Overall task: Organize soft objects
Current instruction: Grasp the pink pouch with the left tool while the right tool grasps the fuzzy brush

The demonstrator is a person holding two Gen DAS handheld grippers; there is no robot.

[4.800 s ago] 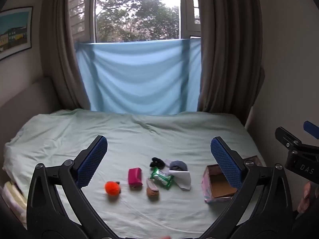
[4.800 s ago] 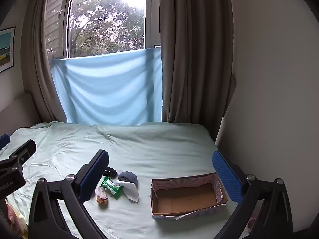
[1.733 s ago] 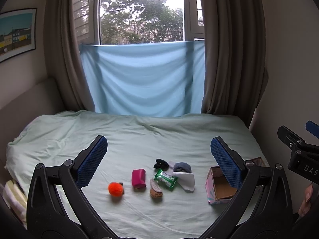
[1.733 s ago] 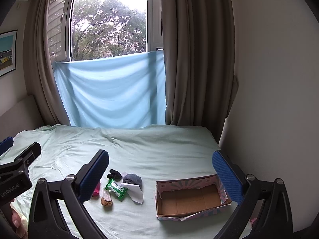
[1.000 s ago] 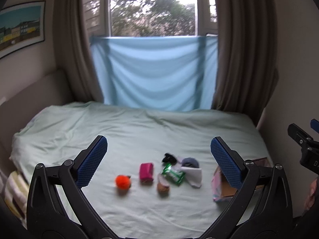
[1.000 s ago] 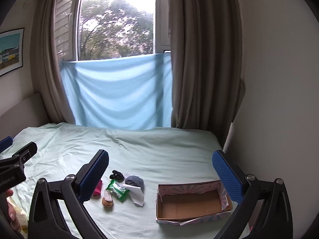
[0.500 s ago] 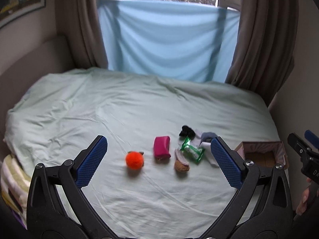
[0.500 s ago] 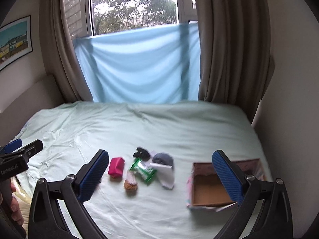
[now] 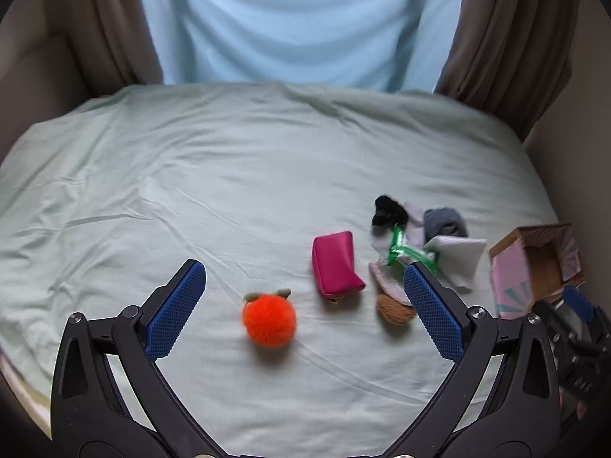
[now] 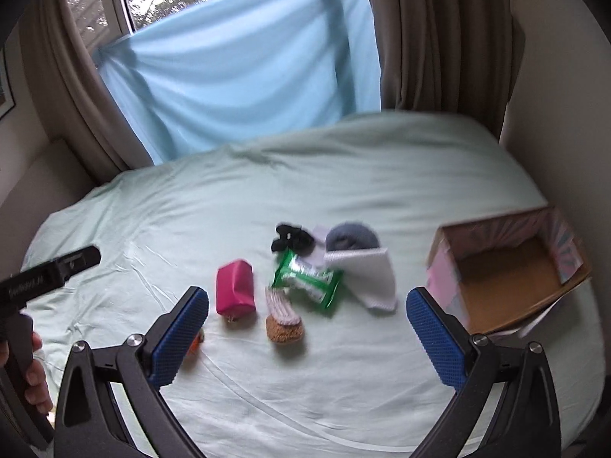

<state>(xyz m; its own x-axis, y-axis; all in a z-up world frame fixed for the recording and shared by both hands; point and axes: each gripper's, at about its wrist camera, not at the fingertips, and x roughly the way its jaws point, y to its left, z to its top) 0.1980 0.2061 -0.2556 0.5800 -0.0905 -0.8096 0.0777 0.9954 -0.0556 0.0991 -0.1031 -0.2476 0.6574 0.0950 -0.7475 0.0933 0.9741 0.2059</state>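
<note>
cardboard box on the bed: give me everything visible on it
The cardboard box is a shallow open-topped carton, plain brown inside, with pale pink and teal patterned paper on its outer walls. It lies flat on the green bedsheet near the bed's right edge, opening upward, and looks empty. A loose flap or paper edge sticks out at its near corner. Nothing touches it; the white cloth lies apart to its left. The right gripper hangs open, short of it.

White lettering runs along the black body of the left hand-held gripper (image 10: 49, 273), left of the pink pouch (image 10: 235, 292), but is too blurred to read.
</note>
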